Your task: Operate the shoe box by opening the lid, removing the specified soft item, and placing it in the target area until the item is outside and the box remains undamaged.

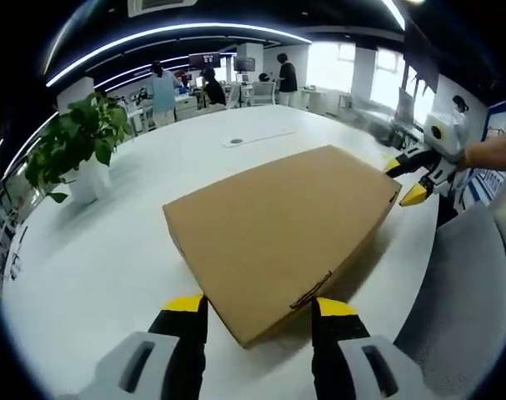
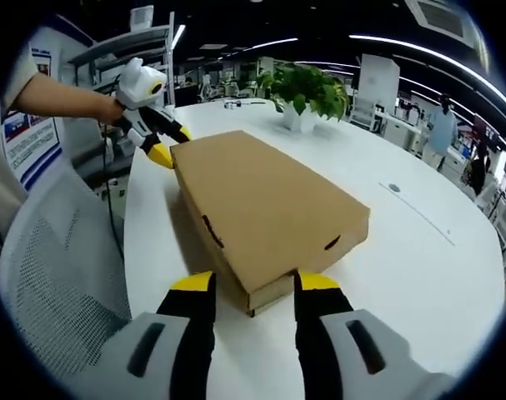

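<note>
A wide white surface [image 1: 111,258] carries the closed cardboard shoe box [image 1: 278,225], its lid down and nothing taken out, so the whole task is left. A potted plant [image 1: 82,142] stands well apart. The left gripper [image 1: 257,321] and right gripper [image 2: 246,296] sit at opposite box corners, fingers released, gripping nothing

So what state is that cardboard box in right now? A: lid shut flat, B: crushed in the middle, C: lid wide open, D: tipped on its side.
A: the shoe box lies flat on the white table with its lid closed, and a gripper waits at each end.
</note>
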`<control>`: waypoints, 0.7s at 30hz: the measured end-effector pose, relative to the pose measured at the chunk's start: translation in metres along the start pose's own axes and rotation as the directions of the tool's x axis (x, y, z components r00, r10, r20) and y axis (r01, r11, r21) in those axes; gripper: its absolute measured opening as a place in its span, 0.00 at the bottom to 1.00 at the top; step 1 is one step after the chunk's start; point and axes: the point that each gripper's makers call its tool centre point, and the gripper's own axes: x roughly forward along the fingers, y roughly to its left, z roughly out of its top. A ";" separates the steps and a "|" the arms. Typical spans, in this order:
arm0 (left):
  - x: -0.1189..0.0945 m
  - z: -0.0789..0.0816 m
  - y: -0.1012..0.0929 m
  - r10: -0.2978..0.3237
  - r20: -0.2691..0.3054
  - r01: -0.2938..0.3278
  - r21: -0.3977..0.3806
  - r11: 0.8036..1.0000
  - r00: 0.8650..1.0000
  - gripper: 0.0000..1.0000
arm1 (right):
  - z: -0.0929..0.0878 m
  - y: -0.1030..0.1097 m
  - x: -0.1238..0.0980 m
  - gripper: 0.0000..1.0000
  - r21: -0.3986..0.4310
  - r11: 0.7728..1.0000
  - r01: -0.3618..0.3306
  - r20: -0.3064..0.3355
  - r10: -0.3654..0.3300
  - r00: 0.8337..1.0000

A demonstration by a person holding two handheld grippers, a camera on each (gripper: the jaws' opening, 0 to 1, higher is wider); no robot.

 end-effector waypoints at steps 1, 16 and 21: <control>0.000 0.000 0.000 0.001 0.000 -0.001 0.002 1.000 1.000 0.50 | 0.000 0.001 0.000 0.35 0.001 1.000 0.001 0.003 -0.001 1.000; -0.006 -0.001 -0.009 0.009 0.016 -0.009 -0.031 0.999 1.000 0.49 | 0.000 0.000 -0.001 0.35 -0.005 1.000 0.030 0.022 -0.030 0.999; -0.010 -0.006 -0.017 0.008 0.013 -0.008 -0.030 1.000 1.000 0.50 | 0.000 0.001 -0.001 0.35 0.017 0.999 0.035 0.027 -0.035 0.999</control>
